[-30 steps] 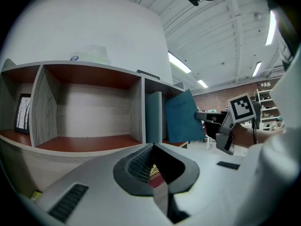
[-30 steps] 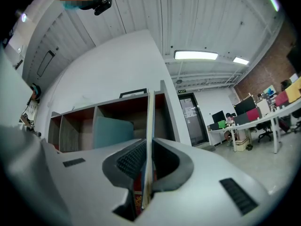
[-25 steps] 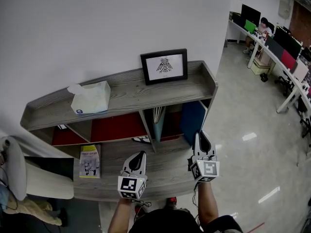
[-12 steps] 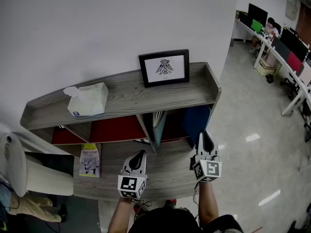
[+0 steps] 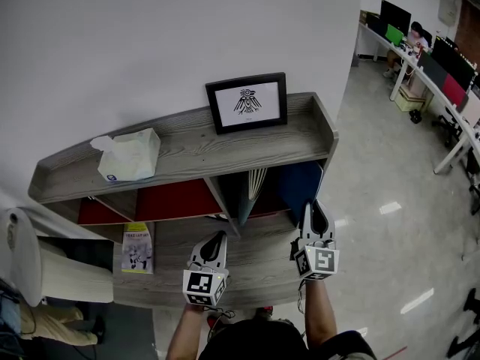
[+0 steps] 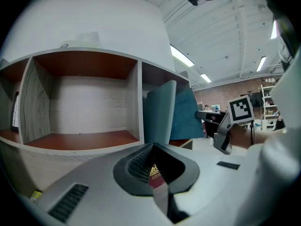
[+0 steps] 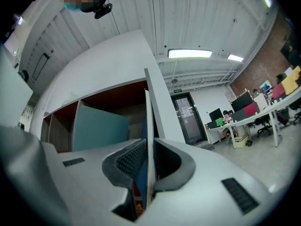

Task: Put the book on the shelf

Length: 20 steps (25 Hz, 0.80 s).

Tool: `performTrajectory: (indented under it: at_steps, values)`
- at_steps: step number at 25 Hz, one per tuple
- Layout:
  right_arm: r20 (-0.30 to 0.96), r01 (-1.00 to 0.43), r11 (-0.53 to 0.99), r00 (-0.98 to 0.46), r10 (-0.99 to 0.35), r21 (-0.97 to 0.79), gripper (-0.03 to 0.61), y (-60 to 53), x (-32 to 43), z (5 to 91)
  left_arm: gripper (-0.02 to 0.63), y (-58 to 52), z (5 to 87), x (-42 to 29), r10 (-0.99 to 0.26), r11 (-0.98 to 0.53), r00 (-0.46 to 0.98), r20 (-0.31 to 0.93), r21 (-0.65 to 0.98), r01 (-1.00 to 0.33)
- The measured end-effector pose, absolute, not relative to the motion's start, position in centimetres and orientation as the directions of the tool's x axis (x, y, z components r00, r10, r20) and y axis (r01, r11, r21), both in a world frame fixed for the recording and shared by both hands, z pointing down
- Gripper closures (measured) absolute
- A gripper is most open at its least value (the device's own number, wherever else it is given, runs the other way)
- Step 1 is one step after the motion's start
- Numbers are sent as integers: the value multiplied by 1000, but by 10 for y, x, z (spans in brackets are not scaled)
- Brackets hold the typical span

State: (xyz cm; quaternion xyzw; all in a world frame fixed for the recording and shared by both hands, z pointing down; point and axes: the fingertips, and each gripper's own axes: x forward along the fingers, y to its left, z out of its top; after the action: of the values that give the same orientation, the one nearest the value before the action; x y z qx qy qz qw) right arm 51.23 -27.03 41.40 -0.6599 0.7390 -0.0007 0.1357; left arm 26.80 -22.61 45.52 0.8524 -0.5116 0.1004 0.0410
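Observation:
A grey wooden shelf unit point(image 5: 187, 152) with red-backed cubbies stands against the wall. My right gripper point(image 5: 313, 210) is shut on a thin blue book point(image 5: 301, 184), which stands upright at the mouth of the rightmost cubby. In the right gripper view the blue book's edge point(image 7: 149, 126) runs up between the jaws of the right gripper point(image 7: 148, 154). A teal book point(image 5: 246, 197) stands in the cubby to its left. My left gripper point(image 5: 216, 240) hovers over the lower ledge with its jaws together. The left gripper point(image 6: 153, 166) faces an empty cubby, with the teal book point(image 6: 160, 109) to the right.
On the top board are a tissue box point(image 5: 127, 156) and a framed picture point(image 5: 247, 101). A yellow-green booklet point(image 5: 136, 247) lies on the lower ledge at left. A white chair point(image 5: 30, 268) stands at the far left. Desks with monitors point(image 5: 427, 51) line the right side.
My right gripper has shifted slightly with the blue book in it. The left gripper has stayed where it was.

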Motion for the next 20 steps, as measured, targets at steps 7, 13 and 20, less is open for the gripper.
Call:
performTrajectory:
  at_steps: [7,13,20]
  values:
    - [-159,-958,133,-94,-983,-253,492,-272,517,432,606,-224,456,262,-866,-466,449,220,-33,-884]
    - [-107,-946,140,-113,-988,-293,457,-276,514,446,606,-221,457,265,-863,-471,453,222,-33,-881]
    - [-98,-950,143,-120,-988,-276,413,-272,514,450,606,-219,458,263,-864,-469,451,223,-33,-883]
